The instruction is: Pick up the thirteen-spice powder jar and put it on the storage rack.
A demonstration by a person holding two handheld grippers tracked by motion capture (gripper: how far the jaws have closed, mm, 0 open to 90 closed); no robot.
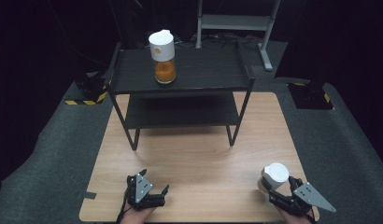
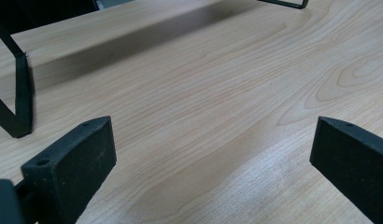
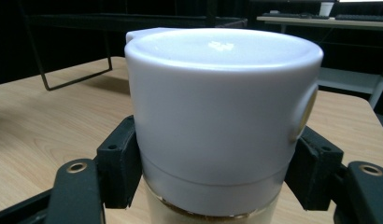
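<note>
Your right tongs (image 1: 273, 184) are clamped on a white-lidded jar (image 1: 273, 176), one jaw on each side of it just under the lid's lower edge, as the right gripper view shows (image 3: 222, 121). Your left tongs (image 1: 154, 195) are spread wide with nothing between them, low over the bare tabletop (image 2: 217, 93).

The step in hand looks like carrying this jar to the black shelf rack (image 1: 180, 72), ahead of both tongs, where a second jar (image 1: 162, 57) with orange contents stands on the top shelf. To do it well, keep the squeeze steady and the jar upright as you lift; the grip sits high, close under the lid, so a tilt could let the body swing. Lift straight up before moving forward, and clear the rack's front edge rather than brushing it.

The jar sits squarely between the right jaws, its lid rising above them. From the left tongs it lies well off to the right, across open tabletop.
</note>
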